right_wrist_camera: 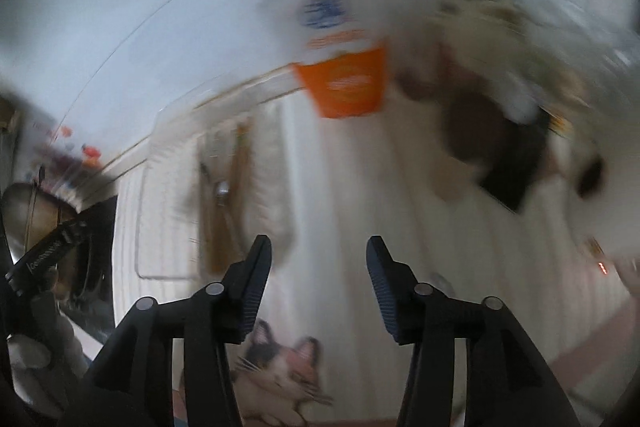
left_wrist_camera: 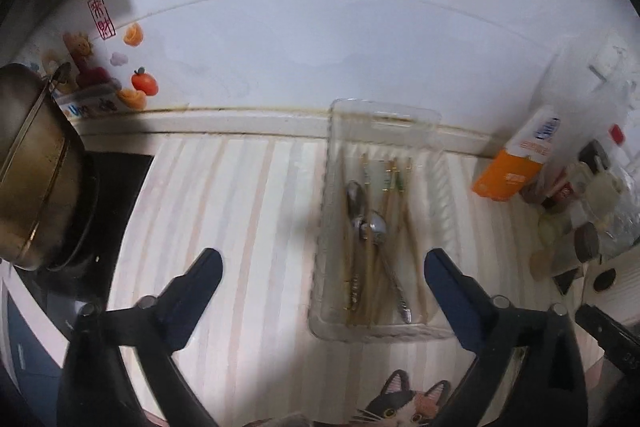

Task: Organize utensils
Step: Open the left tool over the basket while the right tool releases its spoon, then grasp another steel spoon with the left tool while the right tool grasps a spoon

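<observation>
Clear plastic tray (left_wrist_camera: pixel 436 147) on the striped counter (left_wrist_camera: pixel 240 227) holds spoons (left_wrist_camera: pixel 378 227) and chopsticks (left_wrist_camera: pixel 404 211) jumbled (some crossing), left gripper (left_wrist_camera: pixel 322 267) spread wide and empty, right gripper (right_wrist_camera: pixel 319 259) parted and empty; advise aligning over one handle before closing

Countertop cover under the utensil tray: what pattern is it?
Pale cream with faint pinkish stripes on the countertop cover, plus a cat picture at the near edge; clearest in the left wrist view.
</observation>
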Tool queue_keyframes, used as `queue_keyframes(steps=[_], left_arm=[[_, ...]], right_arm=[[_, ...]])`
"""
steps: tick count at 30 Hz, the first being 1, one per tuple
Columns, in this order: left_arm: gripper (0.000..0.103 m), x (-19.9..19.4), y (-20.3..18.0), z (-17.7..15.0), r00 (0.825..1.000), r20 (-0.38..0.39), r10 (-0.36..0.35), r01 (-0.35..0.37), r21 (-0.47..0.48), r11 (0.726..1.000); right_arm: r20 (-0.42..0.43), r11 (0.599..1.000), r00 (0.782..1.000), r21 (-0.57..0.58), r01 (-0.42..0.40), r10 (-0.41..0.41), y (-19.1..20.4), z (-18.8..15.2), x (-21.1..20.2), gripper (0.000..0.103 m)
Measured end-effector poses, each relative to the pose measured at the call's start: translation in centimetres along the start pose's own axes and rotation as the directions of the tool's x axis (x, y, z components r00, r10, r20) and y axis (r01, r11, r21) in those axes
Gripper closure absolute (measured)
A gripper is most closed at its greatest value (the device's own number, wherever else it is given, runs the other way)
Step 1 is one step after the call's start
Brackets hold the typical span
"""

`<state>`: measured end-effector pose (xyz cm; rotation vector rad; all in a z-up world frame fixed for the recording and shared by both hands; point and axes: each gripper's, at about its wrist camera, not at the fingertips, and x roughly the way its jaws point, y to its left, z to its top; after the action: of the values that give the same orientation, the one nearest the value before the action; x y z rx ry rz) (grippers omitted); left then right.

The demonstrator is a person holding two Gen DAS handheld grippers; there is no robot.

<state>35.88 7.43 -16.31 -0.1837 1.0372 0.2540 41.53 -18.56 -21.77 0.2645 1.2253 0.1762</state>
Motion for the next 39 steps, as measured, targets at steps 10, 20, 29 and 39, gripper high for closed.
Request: queue_keyframes(steps=[10, 20, 29, 39], left_arm=[[0.0, 1.5, -8.0, -6.9, 0.992, -0.111, 0.053, -0.034, 0.163, 0.986], [0.0, 4.9, -15.8, -12.6, 0.957, -0.289, 0.011, 0.08, 0.303, 0.95], [0.003, 9.0, -23.2, -15.7, 0.878, -0.471, -0.082, 0.241, 0.288, 0.927], [0.081, 10.2, -28.6, -16.8, 0.902, -0.431, -0.033, 0.238, 0.431, 0.87]], right_arm=[[-0.154, 0.98, 0.975, 0.089, 0.176, -0.162, -11.4, -7.5, 1.9, 0.039], [-0.211, 0.973, 0.959, 0.089, 0.212, -0.189, -14.2, -10.4, 7.0, 0.064], [-0.201, 0.949, 0.949, 0.153, 0.275, -0.243, -19.1, -10.0, 5.3, 0.098], [-0.197, 0.933, 0.958, 0.252, 0.256, -0.209, -23.0, -10.4, 3.5, 0.098]])
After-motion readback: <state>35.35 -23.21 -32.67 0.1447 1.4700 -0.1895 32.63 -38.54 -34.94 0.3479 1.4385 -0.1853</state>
